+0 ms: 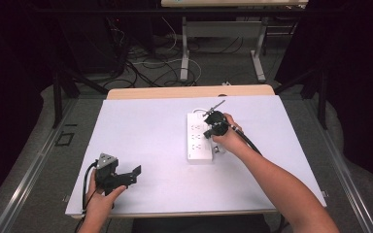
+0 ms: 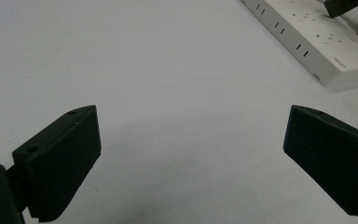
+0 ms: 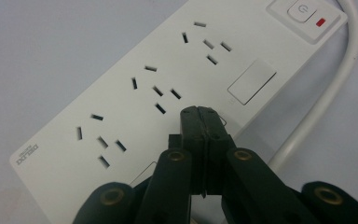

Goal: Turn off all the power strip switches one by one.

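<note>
Table (image 1: 141, 145): pwr strip (image 1: 198, 137) lengthwise front-to-back

Power strip (image 1: 198, 138) right of table (image 1: 141, 121) centre — right gripper (image 1: 213, 127) over it, left gripper (image 1: 126, 177) near-left.

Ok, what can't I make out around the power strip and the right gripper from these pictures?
- Right gripper view: the shut right gripper covers part of the power strip, hiding any contact.
- Right gripper view: the white cable is cut off by the top edge.
- High view: the hand hides the strip's right side.
- Left gripper view: the strip's far end is cut off.
</note>
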`<state>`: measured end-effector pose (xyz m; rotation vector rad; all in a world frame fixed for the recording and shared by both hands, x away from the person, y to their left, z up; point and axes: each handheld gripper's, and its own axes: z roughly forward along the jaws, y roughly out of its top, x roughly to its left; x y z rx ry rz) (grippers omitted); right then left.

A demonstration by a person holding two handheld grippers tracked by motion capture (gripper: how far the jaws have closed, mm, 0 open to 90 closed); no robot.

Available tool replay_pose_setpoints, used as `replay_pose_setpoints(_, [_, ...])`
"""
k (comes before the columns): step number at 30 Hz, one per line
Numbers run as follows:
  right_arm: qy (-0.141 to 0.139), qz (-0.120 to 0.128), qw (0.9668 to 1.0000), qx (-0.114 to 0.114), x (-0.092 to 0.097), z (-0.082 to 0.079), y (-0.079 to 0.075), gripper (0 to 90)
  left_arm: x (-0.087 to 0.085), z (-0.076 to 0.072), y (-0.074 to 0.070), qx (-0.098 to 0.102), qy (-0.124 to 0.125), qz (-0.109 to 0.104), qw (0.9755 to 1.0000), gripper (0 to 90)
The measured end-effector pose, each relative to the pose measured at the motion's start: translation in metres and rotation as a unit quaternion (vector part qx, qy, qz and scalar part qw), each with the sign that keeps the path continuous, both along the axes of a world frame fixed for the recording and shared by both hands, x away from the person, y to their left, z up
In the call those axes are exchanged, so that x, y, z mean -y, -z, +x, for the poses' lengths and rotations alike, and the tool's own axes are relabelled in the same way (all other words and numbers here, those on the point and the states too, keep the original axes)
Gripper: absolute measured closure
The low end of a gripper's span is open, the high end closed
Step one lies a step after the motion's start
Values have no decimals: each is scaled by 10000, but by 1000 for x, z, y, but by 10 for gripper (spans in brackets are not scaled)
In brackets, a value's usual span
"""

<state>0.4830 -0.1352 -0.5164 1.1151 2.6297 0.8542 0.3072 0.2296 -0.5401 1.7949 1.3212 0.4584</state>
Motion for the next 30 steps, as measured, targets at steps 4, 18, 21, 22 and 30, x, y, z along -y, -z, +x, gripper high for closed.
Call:
replay_pose_setpoints(4, [-1,-4,10000,-21,2,-1,0,900,0,0,0,-26,12,17,10000,39])
replay_pose_setpoints(18, [-29,334,9994,76,4,-4,7,900,1,0,-1,-18,12,22,10000,39])
replay_pose_setpoints(21, [-16,179,9998,37,3,-6,5,900,1,0,-1,-19,10,26,10000,39])
replay_pose_setpoints(22, [16,161,9999,-32,3,-7,4,900,1,0,-1,-17,7,26,10000,39])
replay_pose_setpoints(30, [-1,71,10000,-18,3,-7,3,900,1,0,-1,-17,3,27,10000,39])
